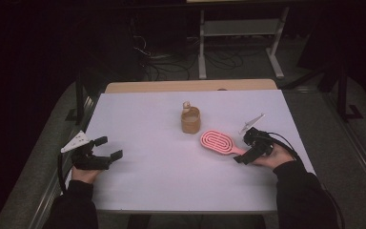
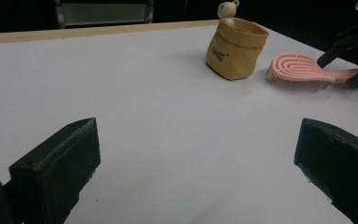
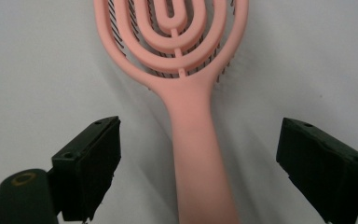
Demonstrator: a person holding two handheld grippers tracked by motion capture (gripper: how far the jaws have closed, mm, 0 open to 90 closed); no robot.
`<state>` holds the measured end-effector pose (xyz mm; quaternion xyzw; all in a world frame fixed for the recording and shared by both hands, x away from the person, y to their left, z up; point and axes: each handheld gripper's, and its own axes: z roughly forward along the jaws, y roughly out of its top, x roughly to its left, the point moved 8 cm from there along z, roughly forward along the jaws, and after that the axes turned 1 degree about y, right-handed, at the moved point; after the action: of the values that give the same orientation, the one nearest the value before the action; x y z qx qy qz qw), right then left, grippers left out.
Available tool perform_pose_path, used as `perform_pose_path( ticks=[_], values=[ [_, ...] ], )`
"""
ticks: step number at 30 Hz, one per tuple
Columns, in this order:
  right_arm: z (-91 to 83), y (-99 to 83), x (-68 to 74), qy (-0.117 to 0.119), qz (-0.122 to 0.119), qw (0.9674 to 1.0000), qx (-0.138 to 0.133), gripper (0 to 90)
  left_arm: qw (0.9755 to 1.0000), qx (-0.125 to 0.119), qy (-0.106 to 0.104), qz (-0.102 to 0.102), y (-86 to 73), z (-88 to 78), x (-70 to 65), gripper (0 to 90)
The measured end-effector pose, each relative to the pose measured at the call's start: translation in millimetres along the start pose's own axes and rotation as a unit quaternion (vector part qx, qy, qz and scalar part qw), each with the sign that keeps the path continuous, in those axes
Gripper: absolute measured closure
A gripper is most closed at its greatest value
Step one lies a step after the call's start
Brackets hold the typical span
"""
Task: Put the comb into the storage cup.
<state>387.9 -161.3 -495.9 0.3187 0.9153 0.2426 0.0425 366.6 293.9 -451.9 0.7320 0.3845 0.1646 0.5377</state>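
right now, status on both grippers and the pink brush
Right gripper open, astride handle of pink plastic hairbrush, pads clear. Left gripper open, idle. Tan pouch beyond brush, clear.

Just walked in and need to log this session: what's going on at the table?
A person works with a gripper in each hand over a white table. The right gripper straddles the handle of a pink hairbrush lying bristles down; its jaws stand apart and do not touch the handle. The left gripper rests open at the near left with nothing in it. A small tan pouch with a bear figure stands just beyond the brush.
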Motion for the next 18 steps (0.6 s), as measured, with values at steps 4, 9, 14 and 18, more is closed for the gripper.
perform_pose_path(
  ticks=[4, 9, 14, 18],
  values=[
    [2.8, 1.4, 1.2, 0.002, -0.006, 1.0000, 0.006, 18.0, 1.0000, 0.001, 0.000, 0.000, -0.1, 0.1, 0.1, 0.1],
    [4.6, 0.7, 1.7, 0.001, -0.007, 0.9999, 0.014, 26.3, 1.0000, 0.002, 0.000, 0.001, -0.4, 0.1, 0.2, 0.0],
    [3.8, 4.2, 2.8, -0.004, -0.015, 0.9999, 0.008, 37.1, 1.0000, 0.003, 0.000, 0.000, -0.9, 0.6, 0.3, 0.0],
    [3.2, 7.7, 5.2, 0.000, -0.027, 0.9996, 0.004, 45.1, 1.0000, 0.004, 0.000, -0.001, -1.0, 0.9, 0.2, 0.0]
  ],
)
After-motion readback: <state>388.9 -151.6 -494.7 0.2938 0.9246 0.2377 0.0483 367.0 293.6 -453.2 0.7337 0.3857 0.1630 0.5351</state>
